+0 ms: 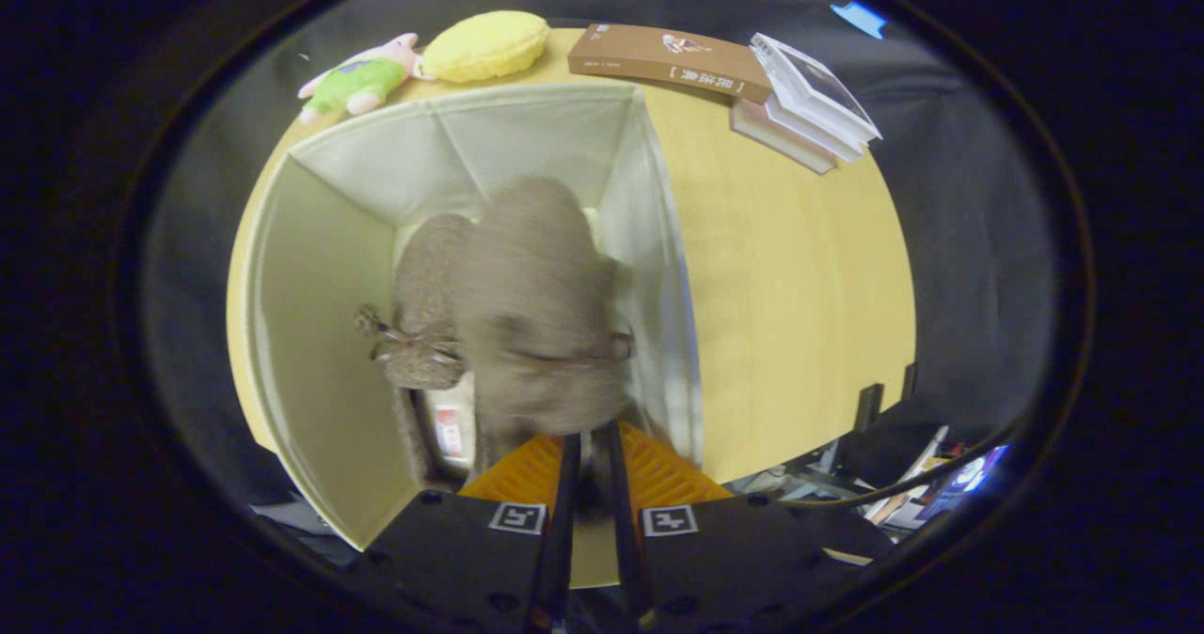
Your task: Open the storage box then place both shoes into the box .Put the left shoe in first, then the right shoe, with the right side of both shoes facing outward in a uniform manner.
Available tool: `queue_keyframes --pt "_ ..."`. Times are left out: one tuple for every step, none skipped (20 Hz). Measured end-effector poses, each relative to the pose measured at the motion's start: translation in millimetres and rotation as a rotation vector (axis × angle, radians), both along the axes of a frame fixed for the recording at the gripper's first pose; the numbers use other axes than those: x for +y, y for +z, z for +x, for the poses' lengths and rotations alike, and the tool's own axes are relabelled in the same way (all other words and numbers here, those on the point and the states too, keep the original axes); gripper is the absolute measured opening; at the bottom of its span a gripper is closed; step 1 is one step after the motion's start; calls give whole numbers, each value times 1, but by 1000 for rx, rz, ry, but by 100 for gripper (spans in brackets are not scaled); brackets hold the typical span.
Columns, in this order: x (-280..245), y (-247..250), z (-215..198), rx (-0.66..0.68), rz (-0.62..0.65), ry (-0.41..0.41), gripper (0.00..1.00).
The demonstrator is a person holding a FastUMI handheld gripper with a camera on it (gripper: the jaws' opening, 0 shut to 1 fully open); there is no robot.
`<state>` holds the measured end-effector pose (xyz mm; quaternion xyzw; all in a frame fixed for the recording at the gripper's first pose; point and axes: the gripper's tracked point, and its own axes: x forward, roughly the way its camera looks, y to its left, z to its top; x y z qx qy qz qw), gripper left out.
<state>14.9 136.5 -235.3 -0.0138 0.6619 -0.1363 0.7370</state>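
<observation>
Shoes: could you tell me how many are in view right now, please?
2. One shoe with a bow rests inside the storage box; the blurred second shoe hangs beside it, pinched in the gripper.

Your one camera rides on the gripper (591,465), facing forward and steeply down along its jaws into the open white fabric storage box (329,267), very near it, with the yellow wooden bench (790,277) around it.

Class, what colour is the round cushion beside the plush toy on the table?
Yellow cushion, clearest in the gripper view.
</observation>
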Motion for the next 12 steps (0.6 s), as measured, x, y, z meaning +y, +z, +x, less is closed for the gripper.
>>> queue_keyframes --pt "4 3 0 -12 25 -1 44" --pt "12 5 -1 -26 61 -3 53" --pt "17 9 0 -49 83 -5 61" --pt "21 15 0 -68 108 -4 70" --pt "24 18 -3 -79 126 4 79" --pt "22 22 -6 -87 124 16 87" --pt "19 27 -7 -100 123 27 96" --pt "18 33 -7 -124 131 30 96" --pt "17 39 -7 -154 142 28 96" --pt "14 47 -5 -186 155 22 96" --pt "11 55 -4 -219 167 16 95" --pt "6 63 -2 -254 178 8 95"
